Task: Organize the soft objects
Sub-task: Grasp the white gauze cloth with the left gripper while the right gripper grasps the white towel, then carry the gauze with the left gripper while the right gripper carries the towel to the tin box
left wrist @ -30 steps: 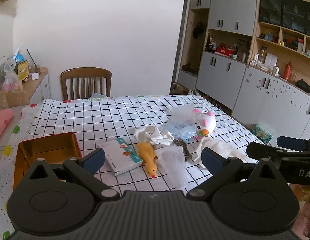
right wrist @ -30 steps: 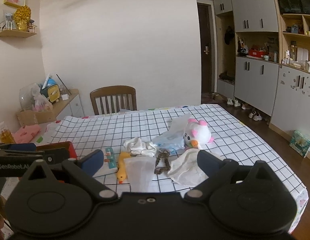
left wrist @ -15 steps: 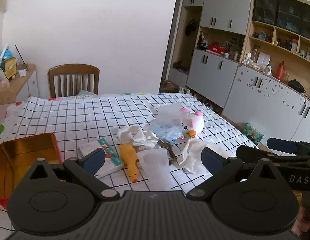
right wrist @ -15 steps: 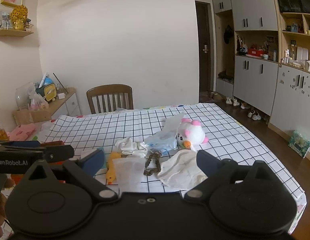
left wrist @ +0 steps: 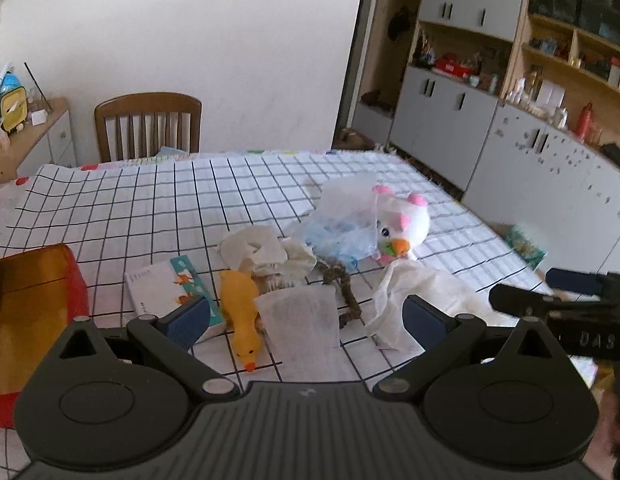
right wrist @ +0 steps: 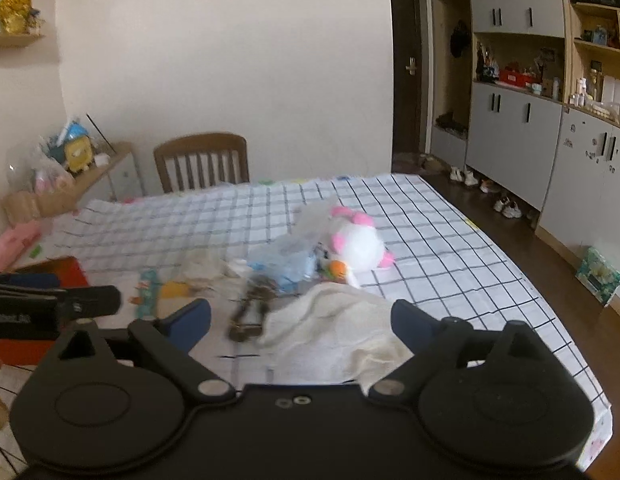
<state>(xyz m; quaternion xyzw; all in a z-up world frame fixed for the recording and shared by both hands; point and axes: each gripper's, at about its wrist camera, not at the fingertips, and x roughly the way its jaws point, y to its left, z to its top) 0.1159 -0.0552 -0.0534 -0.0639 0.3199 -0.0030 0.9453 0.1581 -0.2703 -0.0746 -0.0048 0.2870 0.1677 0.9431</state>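
Observation:
Soft things lie in a heap on the checked tablecloth [left wrist: 149, 208]: a white plush toy with pink ears [left wrist: 402, 224] [right wrist: 360, 242], a yellow rubber duck [left wrist: 241, 312], a white cloth [left wrist: 418, 300] [right wrist: 334, 328], a crumpled white rag [left wrist: 261, 250], a blue plastic bag [left wrist: 342, 232] and a flat translucent pouch [left wrist: 301, 320]. My left gripper [left wrist: 305, 316] is open and empty above the pouch and duck. My right gripper [right wrist: 299, 320] is open and empty just above the white cloth.
A red box with a gold inside [left wrist: 25, 308] stands open at the table's left edge. A small white book [left wrist: 165, 292] lies beside the duck. A brown rope loop [left wrist: 342, 292] lies between pouch and cloth. A wooden chair [left wrist: 147, 126] stands at the far side; cabinets line the right wall.
Both grippers have moved forward and lower toward the heap. The right view has swung right, so the white cloth now sits between its fingers. Nothing on the table has moved.

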